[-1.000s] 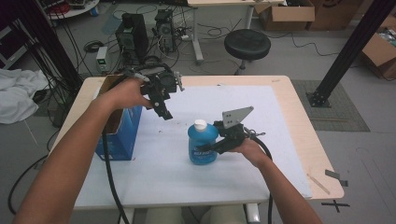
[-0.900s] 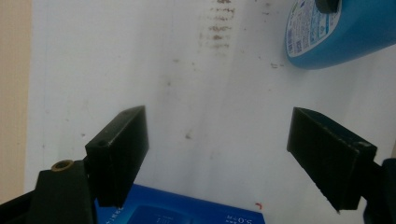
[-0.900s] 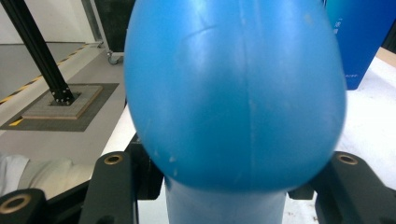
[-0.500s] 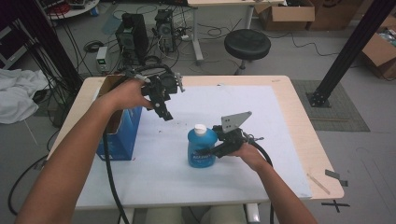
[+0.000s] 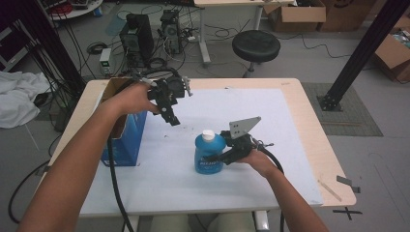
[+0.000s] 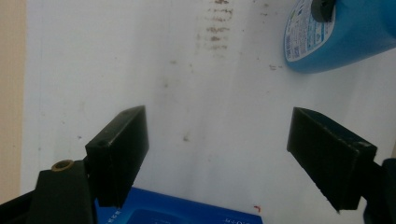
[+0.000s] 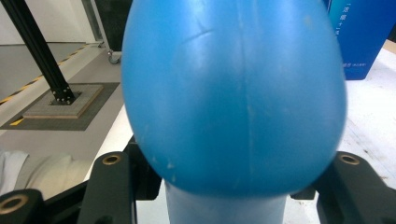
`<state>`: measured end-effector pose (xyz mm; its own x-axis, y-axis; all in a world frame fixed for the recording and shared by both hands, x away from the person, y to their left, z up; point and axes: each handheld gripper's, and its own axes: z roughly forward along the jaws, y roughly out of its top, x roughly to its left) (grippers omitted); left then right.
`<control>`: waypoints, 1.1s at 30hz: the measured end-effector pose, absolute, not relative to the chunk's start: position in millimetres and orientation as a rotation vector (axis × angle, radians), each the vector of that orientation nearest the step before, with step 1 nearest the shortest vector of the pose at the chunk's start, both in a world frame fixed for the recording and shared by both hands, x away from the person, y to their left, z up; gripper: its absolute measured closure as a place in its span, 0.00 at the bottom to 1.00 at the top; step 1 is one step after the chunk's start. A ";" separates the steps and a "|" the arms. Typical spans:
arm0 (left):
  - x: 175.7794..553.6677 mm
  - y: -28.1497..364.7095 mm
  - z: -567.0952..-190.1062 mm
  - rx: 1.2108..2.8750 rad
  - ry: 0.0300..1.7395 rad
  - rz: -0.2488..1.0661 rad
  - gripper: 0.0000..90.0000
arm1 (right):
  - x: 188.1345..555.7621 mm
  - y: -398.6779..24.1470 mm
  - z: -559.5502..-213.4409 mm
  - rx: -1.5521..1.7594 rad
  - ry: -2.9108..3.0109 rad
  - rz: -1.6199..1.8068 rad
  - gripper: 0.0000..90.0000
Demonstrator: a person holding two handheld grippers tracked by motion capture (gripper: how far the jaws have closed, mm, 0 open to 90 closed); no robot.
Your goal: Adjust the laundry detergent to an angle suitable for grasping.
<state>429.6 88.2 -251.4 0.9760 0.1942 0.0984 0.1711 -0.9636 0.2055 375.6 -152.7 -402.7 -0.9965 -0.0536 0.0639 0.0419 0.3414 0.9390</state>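
Count: one blue bottle (image 5: 209,154) with a white cap; one blue box (image 5: 124,140); two tongs.
Bottle: upright on the white surface (image 5: 290,145), near its middle, right of the box.
Right tongs (image 5: 212,157): clenched around the bottle's lower body from the right side; the jaws have just eased slightly, bottle between them.
Left tongs (image 5: 171,117): released, jaws wide, raised above the surface beside the box, well apart from the bottle.
Change: the bottle and right tongs sit slightly lower left than a second ago; left tongs unmoved.
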 end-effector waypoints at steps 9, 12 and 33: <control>428.8 88.7 -251.0 2.923 0.276 0.179 0.24 | 376.1 -152.6 -403.6 -0.014 -2.489 -1.762 0.44; 428.7 89.3 -251.1 2.922 0.276 0.179 0.24 | 376.8 -152.7 -404.1 -0.022 -2.486 -1.762 0.41; 429.1 89.1 -252.2 2.924 0.281 0.178 0.24 | 376.6 -155.9 -403.0 -0.073 -2.498 -1.758 0.29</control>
<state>429.1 89.1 -252.2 0.9747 0.1999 0.1003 0.1759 -0.9623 0.2076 376.6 -155.9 -403.0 -0.9951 -0.0107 0.0981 0.0887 0.3378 0.9370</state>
